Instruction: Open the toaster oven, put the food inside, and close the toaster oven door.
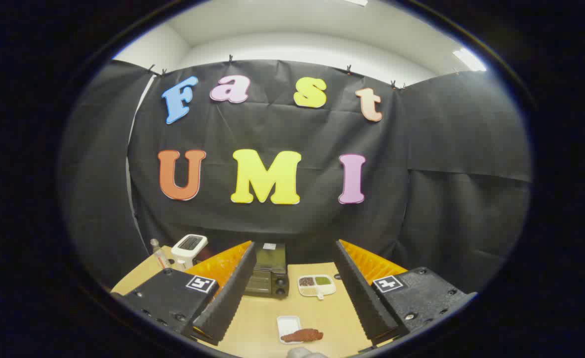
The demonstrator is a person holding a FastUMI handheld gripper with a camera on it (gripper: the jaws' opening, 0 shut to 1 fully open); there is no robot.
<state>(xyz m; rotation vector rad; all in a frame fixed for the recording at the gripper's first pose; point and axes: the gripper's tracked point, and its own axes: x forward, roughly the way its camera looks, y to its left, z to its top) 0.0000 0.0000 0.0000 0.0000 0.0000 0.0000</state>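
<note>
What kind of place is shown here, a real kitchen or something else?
Probably a staged recording booth, not a real kitchen: black cloth walls surround a wooden table holding a toaster oven, a white toaster and food. The open gripper holds nothing.

Toaster oven (268, 271) sits at the back of the tabletop (257, 318), door shut, between the claw (292, 293) fingers, which stand wide apart. Right of it lies a divided dish (317, 286). Nearer the claw, a small tray (288, 326) with the food (302, 336) at its front edge. Left of the oven, behind the left finger, a toaster (189, 247) and a bottle (159, 253).
</note>
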